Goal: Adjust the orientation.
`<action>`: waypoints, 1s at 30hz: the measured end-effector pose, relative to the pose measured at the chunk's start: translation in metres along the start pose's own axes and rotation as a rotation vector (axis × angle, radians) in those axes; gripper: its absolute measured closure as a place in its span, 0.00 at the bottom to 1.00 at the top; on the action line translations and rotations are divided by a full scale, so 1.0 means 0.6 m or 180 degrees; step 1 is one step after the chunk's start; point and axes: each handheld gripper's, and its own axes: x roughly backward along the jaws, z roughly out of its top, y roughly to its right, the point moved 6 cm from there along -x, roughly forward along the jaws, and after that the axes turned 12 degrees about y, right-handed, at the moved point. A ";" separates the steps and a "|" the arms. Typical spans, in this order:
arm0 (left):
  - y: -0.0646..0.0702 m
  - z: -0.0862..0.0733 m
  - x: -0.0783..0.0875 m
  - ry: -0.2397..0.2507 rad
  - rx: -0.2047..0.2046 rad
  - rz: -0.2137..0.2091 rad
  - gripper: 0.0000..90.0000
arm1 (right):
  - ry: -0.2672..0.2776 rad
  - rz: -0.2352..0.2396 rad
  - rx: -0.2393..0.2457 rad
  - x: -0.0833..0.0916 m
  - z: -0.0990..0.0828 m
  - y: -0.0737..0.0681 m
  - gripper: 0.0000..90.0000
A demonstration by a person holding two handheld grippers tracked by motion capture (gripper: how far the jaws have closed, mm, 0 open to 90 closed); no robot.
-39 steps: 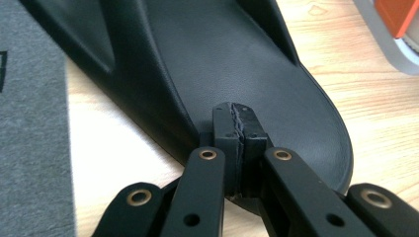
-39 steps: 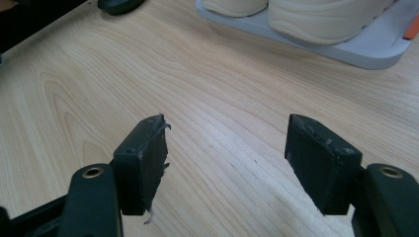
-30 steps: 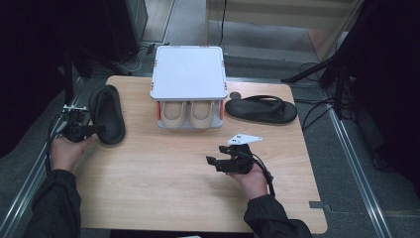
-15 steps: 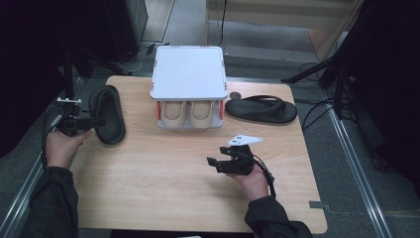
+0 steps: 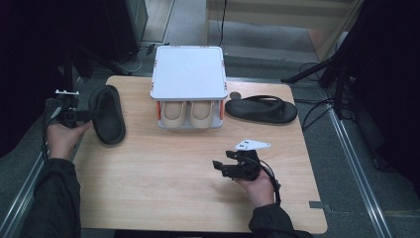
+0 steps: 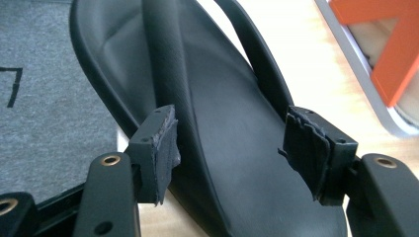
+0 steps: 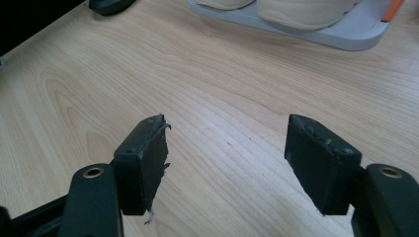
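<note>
Black sandal lies between the left gripper's just-opened, wide jaws; right gripper gapes wide.

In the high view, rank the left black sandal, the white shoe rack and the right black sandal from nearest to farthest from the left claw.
1. left black sandal, right at the open left claw, table's left edge.
2. white shoe rack, back centre.
3. right black sandal, far right side.
</note>
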 end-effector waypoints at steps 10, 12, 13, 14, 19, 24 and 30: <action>-0.022 0.000 -0.033 -0.0111 0.0050 0.0155 0.47 | 0.0011 -0.0100 -0.0052 0.019 -0.013 0.004 0.37; -0.023 0.000 -0.039 -0.0103 0.0027 0.0178 0.47 | 0.0017 -0.0119 -0.0054 0.023 -0.014 0.006 0.37; -0.024 0.000 -0.042 -0.0112 0.0010 0.0178 0.47 | 0.0020 -0.0135 -0.0064 0.024 -0.015 0.007 0.37; -0.024 0.000 -0.045 -0.0133 0.0005 0.0179 0.47 | 0.0015 -0.0148 -0.0074 0.026 -0.016 0.008 0.37; -0.022 -0.002 -0.060 -0.0165 0.0015 0.0165 0.48 | 0.0021 -0.0180 -0.0082 0.033 -0.021 0.010 0.37; -0.023 -0.004 -0.069 -0.0097 0.0009 0.0168 0.51 | 0.0039 -0.0238 -0.0122 0.043 -0.024 0.013 0.37; -0.028 -0.004 -0.071 -0.0048 -0.0032 0.0263 0.64 | 0.0047 -0.0276 -0.0119 0.049 -0.027 0.015 0.37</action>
